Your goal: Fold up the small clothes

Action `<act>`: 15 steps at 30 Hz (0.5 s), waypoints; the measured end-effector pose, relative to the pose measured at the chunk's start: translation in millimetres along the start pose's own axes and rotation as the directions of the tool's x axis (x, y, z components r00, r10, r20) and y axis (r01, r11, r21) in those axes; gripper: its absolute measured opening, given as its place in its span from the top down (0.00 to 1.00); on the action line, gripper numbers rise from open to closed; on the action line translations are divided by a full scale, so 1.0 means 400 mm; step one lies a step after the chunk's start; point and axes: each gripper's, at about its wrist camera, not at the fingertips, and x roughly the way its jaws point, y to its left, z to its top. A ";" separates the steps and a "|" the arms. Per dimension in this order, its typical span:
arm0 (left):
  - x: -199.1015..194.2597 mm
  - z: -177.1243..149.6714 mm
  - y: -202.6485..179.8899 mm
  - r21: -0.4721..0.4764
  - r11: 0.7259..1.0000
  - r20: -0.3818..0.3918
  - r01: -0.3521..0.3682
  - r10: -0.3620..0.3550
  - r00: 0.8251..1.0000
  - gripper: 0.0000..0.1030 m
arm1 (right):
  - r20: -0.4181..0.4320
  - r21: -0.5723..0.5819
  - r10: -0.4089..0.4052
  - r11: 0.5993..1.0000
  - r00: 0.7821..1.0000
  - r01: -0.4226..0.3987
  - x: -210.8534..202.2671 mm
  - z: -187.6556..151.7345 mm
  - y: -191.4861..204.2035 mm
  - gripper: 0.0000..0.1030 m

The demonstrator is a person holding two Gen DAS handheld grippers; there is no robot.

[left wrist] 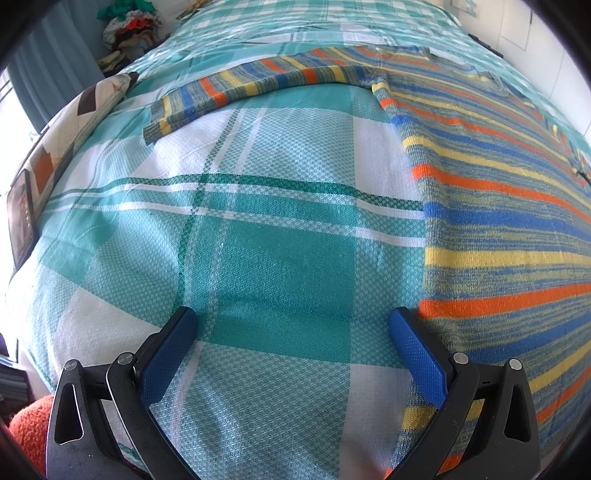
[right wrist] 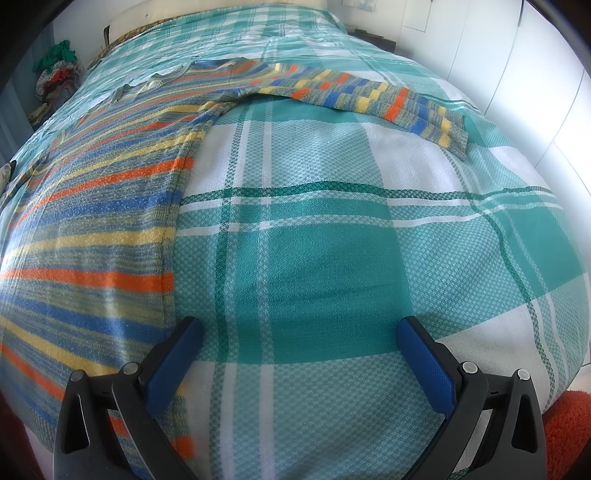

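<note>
A striped knitted sweater (left wrist: 491, 206) in blue, yellow and orange lies flat on the bed, sleeves spread out. In the left wrist view its body fills the right side and one sleeve (left wrist: 236, 88) reaches left. In the right wrist view the sweater body (right wrist: 96, 221) is on the left and the other sleeve (right wrist: 373, 99) reaches right. My left gripper (left wrist: 293, 325) is open and empty, just left of the sweater's side edge. My right gripper (right wrist: 300, 332) is open and empty, just right of the sweater's other side edge.
The bed has a teal and white checked cover (left wrist: 258, 229). A patterned pillow (left wrist: 74, 122) lies at the bed's left edge. A heap of clothes (left wrist: 129, 26) sits beyond the bed's far left corner. White cupboards (right wrist: 517, 55) stand to the right.
</note>
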 end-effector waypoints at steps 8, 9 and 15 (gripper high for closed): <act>-0.001 0.000 -0.001 -0.001 1.000 0.001 -0.001 0.001 1.000 0.00 | 0.002 0.000 -0.002 1.000 1.000 0.002 -0.001 -0.001 0.001 0.00; -0.001 -0.001 -0.001 0.000 1.000 0.004 -0.001 0.001 1.000 0.00 | 0.003 0.000 -0.002 1.000 1.000 0.002 -0.001 -0.001 0.000 0.00; -0.005 -0.002 -0.001 0.002 1.000 0.014 -0.005 0.005 1.000 0.00 | 0.009 -0.002 -0.001 1.000 1.000 0.001 -0.003 -0.002 0.000 0.00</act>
